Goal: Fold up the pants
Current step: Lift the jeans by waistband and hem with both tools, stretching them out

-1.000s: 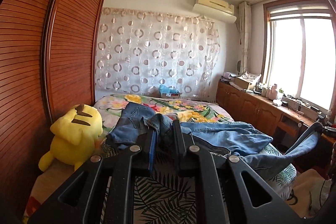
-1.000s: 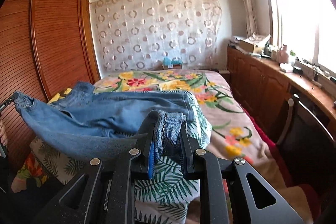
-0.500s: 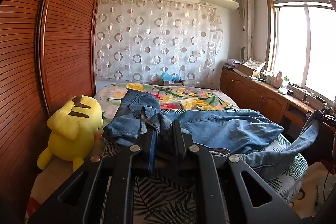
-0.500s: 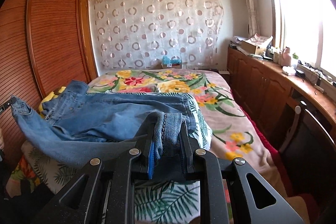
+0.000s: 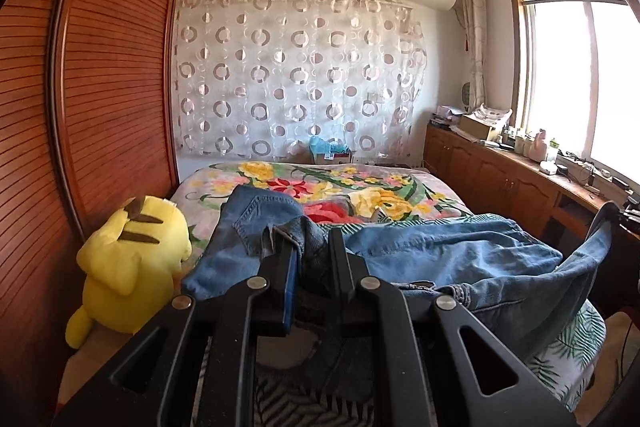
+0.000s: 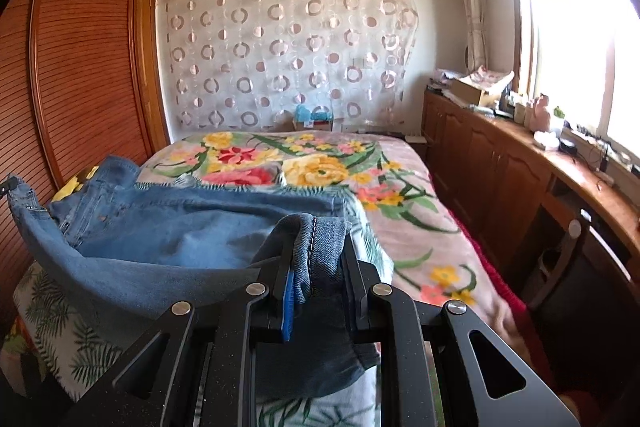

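Blue denim pants [image 5: 448, 251] lie across the near end of the bed [image 5: 360, 183], stretched between both grippers. My left gripper [image 5: 310, 243] is shut on a bunched piece of denim near the waistband end. In the right wrist view the pants [image 6: 180, 223] spread to the left, and my right gripper [image 6: 316, 247] is shut on a folded hem with a stitched seam showing between the fingers. The far end of the pants [image 5: 600, 227] rises at the right edge of the left wrist view, where the other gripper holds it.
A yellow plush toy [image 5: 132, 267] sits at the bed's left side against the wooden slatted wardrobe [image 5: 100, 87]. A wooden cabinet counter [image 6: 520, 163] with clutter runs under the window on the right. A floral blanket [image 6: 320, 163] and a leaf-print sheet [image 6: 60, 323] cover the bed.
Both grippers have moved forward over the bed with the pants still held. The denim now lies further up the bed, and the plush toy and bed look nearer.
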Motion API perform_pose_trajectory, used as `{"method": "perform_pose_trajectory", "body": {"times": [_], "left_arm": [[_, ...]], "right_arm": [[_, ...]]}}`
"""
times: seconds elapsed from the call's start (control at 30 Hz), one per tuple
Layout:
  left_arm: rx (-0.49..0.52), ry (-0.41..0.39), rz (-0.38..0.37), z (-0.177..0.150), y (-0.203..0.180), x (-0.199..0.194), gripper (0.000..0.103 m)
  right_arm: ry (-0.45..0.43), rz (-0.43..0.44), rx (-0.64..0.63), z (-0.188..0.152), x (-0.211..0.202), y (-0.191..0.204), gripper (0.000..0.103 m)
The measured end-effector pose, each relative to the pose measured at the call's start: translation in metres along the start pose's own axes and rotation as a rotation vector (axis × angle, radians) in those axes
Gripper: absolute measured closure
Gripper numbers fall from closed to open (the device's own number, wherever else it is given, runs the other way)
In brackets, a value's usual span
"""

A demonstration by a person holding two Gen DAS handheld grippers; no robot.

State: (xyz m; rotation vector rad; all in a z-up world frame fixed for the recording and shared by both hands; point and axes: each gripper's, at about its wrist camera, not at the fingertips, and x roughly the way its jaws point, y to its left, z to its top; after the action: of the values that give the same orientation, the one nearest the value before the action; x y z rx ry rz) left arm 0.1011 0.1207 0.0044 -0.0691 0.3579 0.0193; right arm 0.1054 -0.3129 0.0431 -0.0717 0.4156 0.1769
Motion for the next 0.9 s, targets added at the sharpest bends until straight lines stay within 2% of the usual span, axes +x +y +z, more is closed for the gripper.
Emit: {"method": "perform_pose_trajectory", "body": {"times": [0.47,0.73,0.9], "left_arm": [[0.014,0.046,0.036,0.018,0.006,0.071,0.088],[-0.002,0.031,0.041,0.039,0.005,0.097,0.088],[-0.009,0.042,0.047,0.043,0.007,0.12,0.088]], "right_arm": [[0.002,-0.006,-0.028,0.012,0.07,0.011,0.084],[-0.051,-0.023,-0.033,0.031,0.07,0.009,0.084],[-0.051,-0.037,-0.042,0.032,0.092,0.016,0.084]]}}
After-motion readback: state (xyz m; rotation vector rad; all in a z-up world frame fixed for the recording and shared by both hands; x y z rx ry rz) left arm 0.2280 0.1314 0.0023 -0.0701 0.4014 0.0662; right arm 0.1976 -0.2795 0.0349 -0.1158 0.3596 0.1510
